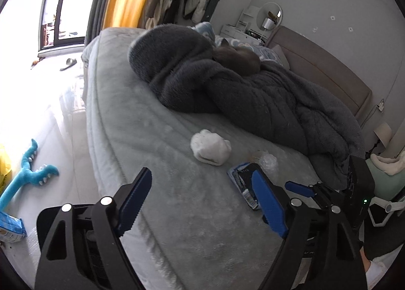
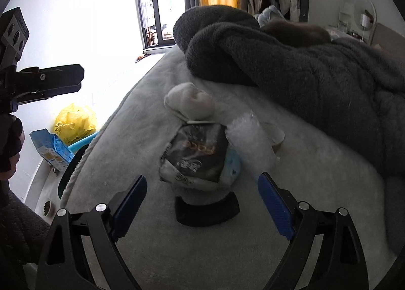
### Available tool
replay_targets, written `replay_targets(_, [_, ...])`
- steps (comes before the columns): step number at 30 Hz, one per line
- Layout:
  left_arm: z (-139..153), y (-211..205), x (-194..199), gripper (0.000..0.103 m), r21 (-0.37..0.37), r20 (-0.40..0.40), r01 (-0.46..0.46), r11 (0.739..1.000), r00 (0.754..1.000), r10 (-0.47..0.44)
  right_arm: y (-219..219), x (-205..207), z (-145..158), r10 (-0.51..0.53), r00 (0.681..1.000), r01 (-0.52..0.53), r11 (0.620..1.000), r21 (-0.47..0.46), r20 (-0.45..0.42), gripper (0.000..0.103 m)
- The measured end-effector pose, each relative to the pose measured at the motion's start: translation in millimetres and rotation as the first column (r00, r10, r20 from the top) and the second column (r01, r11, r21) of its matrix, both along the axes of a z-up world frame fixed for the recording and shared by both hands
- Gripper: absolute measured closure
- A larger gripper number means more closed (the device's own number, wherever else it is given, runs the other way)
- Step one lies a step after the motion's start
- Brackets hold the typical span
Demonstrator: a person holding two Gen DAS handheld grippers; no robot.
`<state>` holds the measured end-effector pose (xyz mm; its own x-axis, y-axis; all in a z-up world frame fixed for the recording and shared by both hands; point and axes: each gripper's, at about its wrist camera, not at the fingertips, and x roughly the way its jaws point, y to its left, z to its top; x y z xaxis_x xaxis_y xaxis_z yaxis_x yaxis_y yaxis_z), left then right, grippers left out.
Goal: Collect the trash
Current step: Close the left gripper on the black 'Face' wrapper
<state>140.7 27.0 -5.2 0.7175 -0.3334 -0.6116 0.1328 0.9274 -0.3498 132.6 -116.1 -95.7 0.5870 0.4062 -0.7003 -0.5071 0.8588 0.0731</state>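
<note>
A black snack wrapper (image 2: 196, 154) lies on the grey bed (image 2: 303, 188), with crumpled clear plastic (image 2: 246, 130) and a small paper cup (image 2: 274, 134) to its right and a white rolled sock (image 2: 188, 101) behind it. My right gripper (image 2: 202, 197) is open, just in front of the wrapper. My left gripper (image 1: 202, 193) is open above the bed edge; the sock (image 1: 210, 147), the wrapper (image 1: 244, 183) and the plastic (image 1: 268, 162) lie ahead of it to the right. The right gripper (image 1: 303, 187) shows there beside the wrapper.
A dark fluffy blanket (image 2: 303, 67) is heaped across the bed, with a cat (image 1: 238, 59) on it. A black curved object (image 2: 207, 209) lies before the wrapper. On the floor are a yellow bag (image 2: 74, 123), a blue packet (image 2: 52, 149) and a blue toy (image 1: 30, 176).
</note>
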Motion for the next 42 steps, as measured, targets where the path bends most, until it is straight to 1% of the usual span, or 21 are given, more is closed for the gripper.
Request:
replay_targets(2, [-4.9, -6.8, 4.2, 0.025, -0.005, -0.016, 0.017, 1.000, 1.000, -0.018, -3.7, 2.1, -5.6, 0.000, 1.000, 0.001, 1.000, 0.009, -0.022, 0.013])
replay_targets(7, [-17.5, -20.9, 13.8, 0.031, -0.051, -0.067, 0.053, 0.997, 0.996, -0.056, -8.0, 1.8, -15.4, 0.018, 0.999, -0.017, 1.000, 0.020, -0.048, 0.013])
replay_targets(10, [-23.1, -30.7, 19.7, 0.032, -0.067, -0.090, 0.067, 0.996, 0.993, -0.073, -7.5, -0.6, -19.7, 0.033, 0.998, -0.033, 0.999, 0.018, -0.056, 0.025])
replay_targets(15, [-29.8, -45.9, 23.5, 0.033, -0.084, -0.114, 0.097, 0.992, 0.988, -0.106, -11.5, -2.5, -21.5, 0.037, 0.998, -0.034, 0.998, 0.043, -0.056, 0.032])
replay_targets(17, [-32.4, -52.2, 24.9, 0.034, -0.082, -0.122, 0.105, 0.991, 0.986, -0.115, -14.3, -1.4, -21.8, 0.037, 0.998, -0.033, 0.998, 0.059, -0.058, 0.037])
replay_targets(21, [-40.7, -62.2, 29.0, 0.037, -0.112, -0.152, 0.121, 0.986, 0.979, -0.138, -16.4, -0.3, -22.6, 0.042, 0.997, -0.038, 0.997, 0.073, -0.065, 0.044])
replay_targets(23, [-43.5, -64.8, 30.7, 0.039, -0.123, -0.162, 0.125, 0.984, 0.976, -0.144, -17.1, -1.1, -22.5, 0.049, 0.997, -0.043, 0.996, 0.076, -0.066, 0.051])
replay_targets(25, [-46.9, -68.6, 33.0, 0.039, -0.138, -0.173, 0.129, 0.982, 0.973, -0.153, -17.9, -1.8, -21.9, 0.053, 0.996, -0.048, 0.996, 0.074, -0.065, 0.054])
replay_targets(30, [-52.8, -77.4, 35.7, 0.040, -0.168, -0.191, 0.139, 0.976, 0.967, -0.170, -21.6, -4.0, -19.4, 0.058, 0.996, -0.053, 0.996, 0.078, -0.061, 0.055])
replay_targets(34, [-56.8, -81.6, 38.0, 0.043, -0.182, -0.201, 0.136, 0.974, 0.964, -0.173, -27.5, -7.8, -16.3, 0.052, 0.997, -0.048, 0.997, 0.067, -0.052, 0.055])
replay_targets(37, [-59.0, -83.3, 38.4, 0.047, -0.186, -0.213, 0.130, 0.974, 0.962, -0.169, -35.1, -9.8, -13.8, 0.036, 0.998, -0.034, 0.998, 0.059, -0.043, 0.055])
replay_targets(42, [-61.9, -85.3, 39.2, 0.060, -0.164, -0.226, 0.116, 0.980, 0.962, -0.151, -50.7, -7.3, -10.4, 0.002, 0.999, 0.001, 0.998, 0.069, -0.039, 0.055])
